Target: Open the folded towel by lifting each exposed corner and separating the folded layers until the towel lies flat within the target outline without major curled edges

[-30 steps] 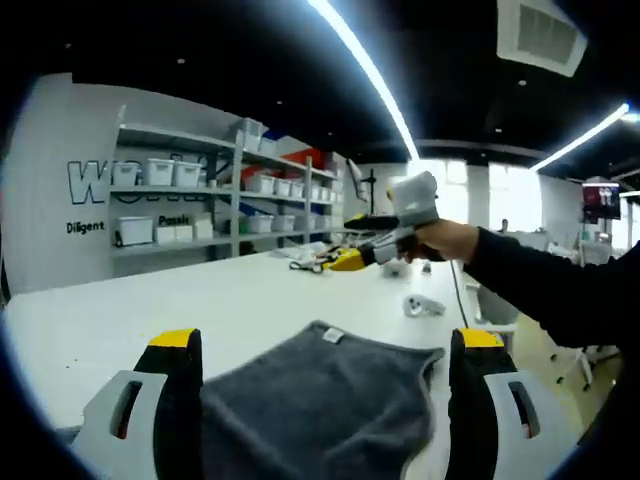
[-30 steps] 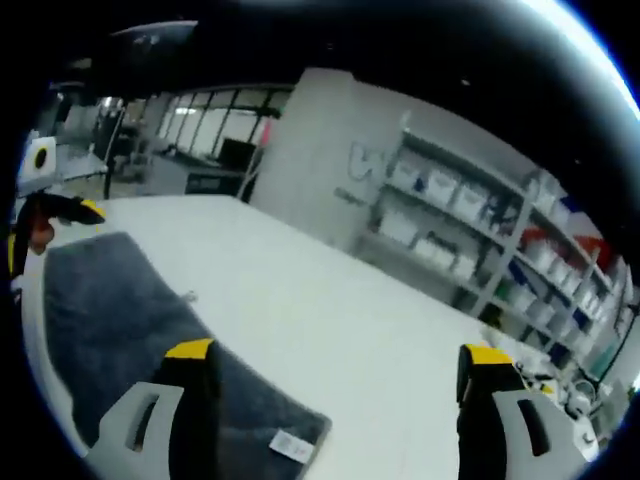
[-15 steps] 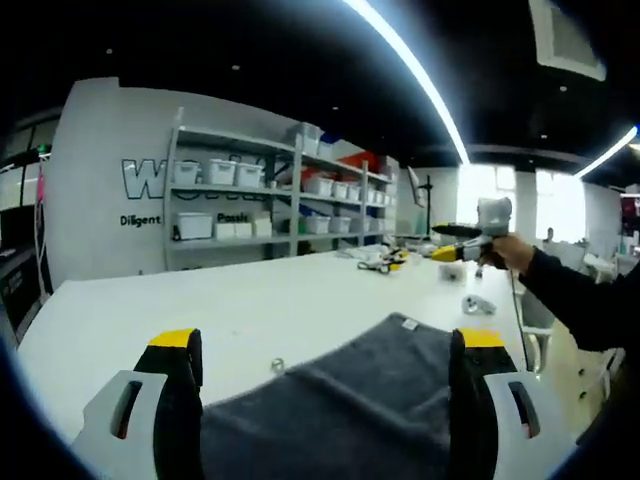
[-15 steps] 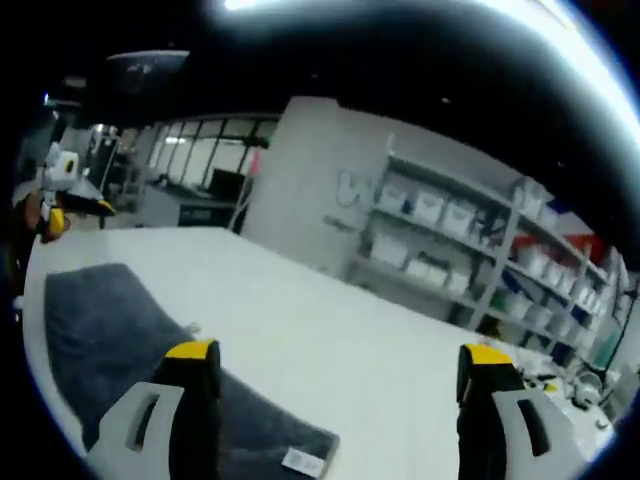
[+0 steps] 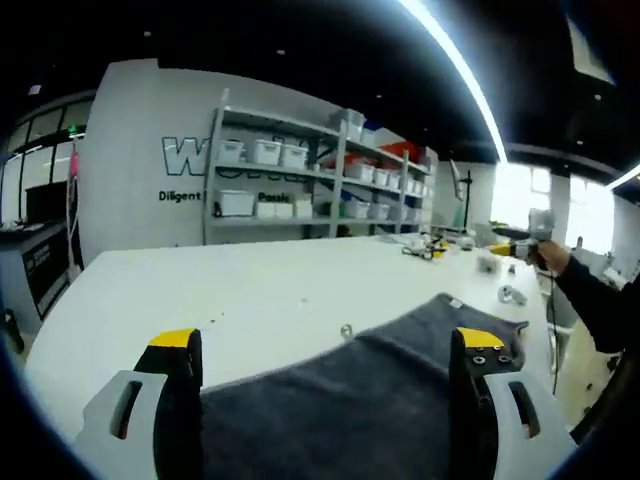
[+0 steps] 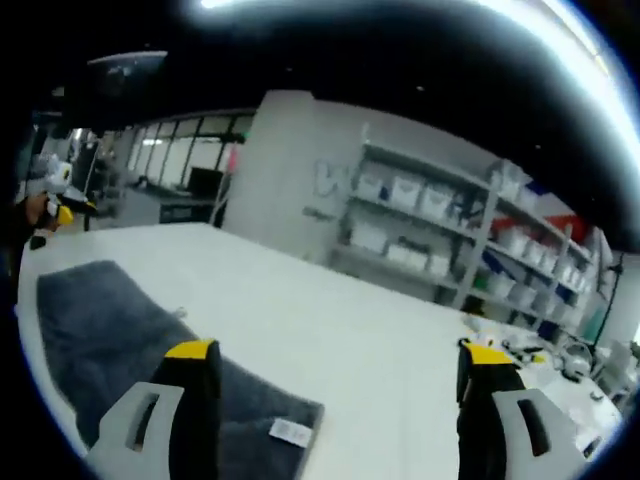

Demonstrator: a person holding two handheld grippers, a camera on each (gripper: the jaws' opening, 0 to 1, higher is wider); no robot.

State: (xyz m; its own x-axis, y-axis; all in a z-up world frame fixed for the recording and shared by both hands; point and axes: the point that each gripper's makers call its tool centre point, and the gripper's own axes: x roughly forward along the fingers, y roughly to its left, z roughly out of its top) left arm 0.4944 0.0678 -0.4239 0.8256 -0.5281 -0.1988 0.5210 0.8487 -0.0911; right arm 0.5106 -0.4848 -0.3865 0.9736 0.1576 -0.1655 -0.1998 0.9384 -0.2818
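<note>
Open right gripper (image 6: 338, 385) hangs above the white table (image 6: 330, 320); grey towel (image 6: 110, 325) at eight o'clock, label (image 6: 291, 432) at six

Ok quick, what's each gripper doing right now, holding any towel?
Left gripper: open, jaws apart above the grey towel, holding nothing.
Right gripper: open, jaws apart, holding nothing; the towel's label corner lies between them.

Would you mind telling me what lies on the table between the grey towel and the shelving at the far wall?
In the left gripper view, mostly bare white table separates the grey towel from the shelving; one small object sits just past the towel's edge.
</note>
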